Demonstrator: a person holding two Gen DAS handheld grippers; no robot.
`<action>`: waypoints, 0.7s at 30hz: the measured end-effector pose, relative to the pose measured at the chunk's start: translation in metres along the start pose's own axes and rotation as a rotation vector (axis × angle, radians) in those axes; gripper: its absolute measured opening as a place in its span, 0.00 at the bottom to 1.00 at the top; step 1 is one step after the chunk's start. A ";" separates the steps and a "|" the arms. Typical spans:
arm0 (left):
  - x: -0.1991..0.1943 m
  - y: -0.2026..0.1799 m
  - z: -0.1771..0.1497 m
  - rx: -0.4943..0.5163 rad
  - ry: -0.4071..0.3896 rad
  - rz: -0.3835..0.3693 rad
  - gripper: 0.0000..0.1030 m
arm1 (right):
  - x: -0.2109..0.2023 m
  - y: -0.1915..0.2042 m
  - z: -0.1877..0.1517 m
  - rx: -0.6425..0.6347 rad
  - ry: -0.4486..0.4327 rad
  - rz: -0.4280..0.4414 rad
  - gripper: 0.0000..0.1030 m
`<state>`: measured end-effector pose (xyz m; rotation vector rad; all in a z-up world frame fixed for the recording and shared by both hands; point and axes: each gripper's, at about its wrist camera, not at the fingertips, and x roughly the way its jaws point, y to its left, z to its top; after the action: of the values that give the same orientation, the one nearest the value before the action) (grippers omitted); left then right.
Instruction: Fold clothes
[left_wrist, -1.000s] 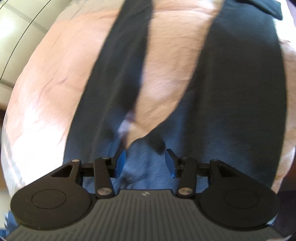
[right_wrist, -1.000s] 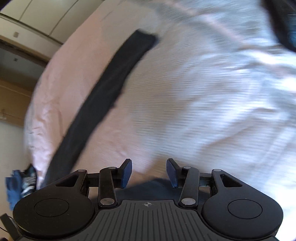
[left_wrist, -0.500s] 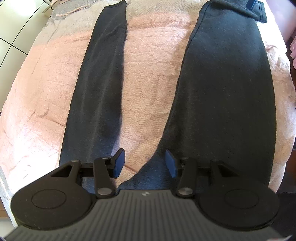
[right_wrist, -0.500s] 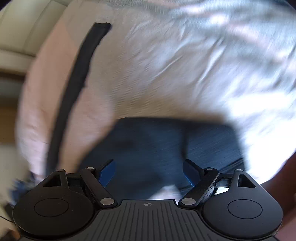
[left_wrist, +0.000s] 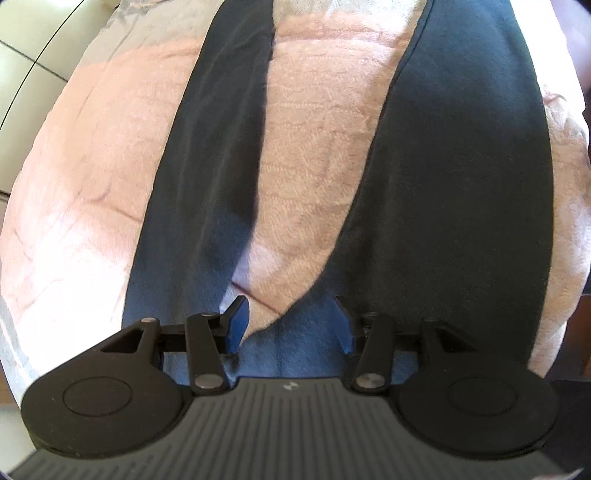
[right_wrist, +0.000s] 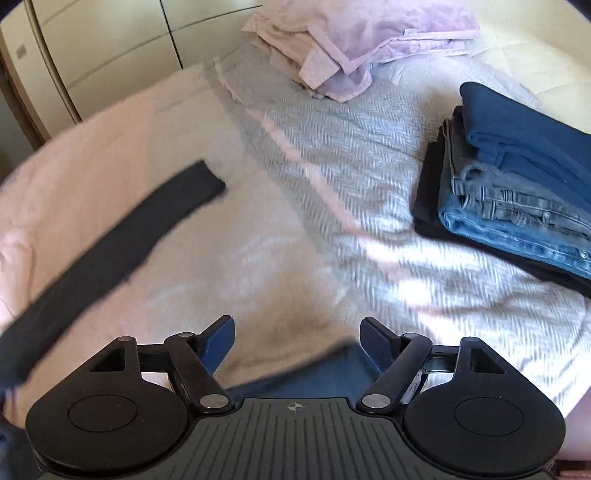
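Observation:
A dark long-sleeved garment lies spread on the pink bedspread. In the left wrist view its narrow sleeve runs up the left and its wide body fills the right. My left gripper hovers over the spot where sleeve and body meet, jaws half apart, pads pressing on nothing. In the right wrist view the sleeve stretches away to the left. My right gripper stands wide, its jaws closing slightly, with nothing between them; a dark blue edge of cloth lies just below it.
A folded pile of jeans and blue clothes sits at the right of the bed. A heap of lilac clothes lies at the far end. Pale wardrobe doors stand beyond the bed's left edge. Grey-white herringbone cover fills the middle.
The right gripper opened wide, lifted and tilted up, so the clothes piles came into view. The bunched cloth between the left jaws is gone; the garment now lies flat.

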<state>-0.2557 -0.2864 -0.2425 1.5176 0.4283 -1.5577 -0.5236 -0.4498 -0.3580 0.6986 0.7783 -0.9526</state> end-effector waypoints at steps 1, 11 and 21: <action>-0.002 -0.002 -0.002 -0.003 0.004 0.003 0.44 | 0.000 -0.004 0.003 0.004 0.019 0.008 0.76; -0.029 -0.032 -0.037 -0.131 0.091 0.025 0.45 | 0.041 -0.004 -0.060 0.102 0.397 0.084 0.76; -0.078 -0.066 -0.105 -0.292 0.115 0.098 0.45 | 0.003 0.052 -0.057 -0.057 0.331 0.213 0.76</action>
<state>-0.2537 -0.1434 -0.2116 1.3824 0.6094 -1.2750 -0.4910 -0.3844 -0.3822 0.8836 0.9947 -0.6259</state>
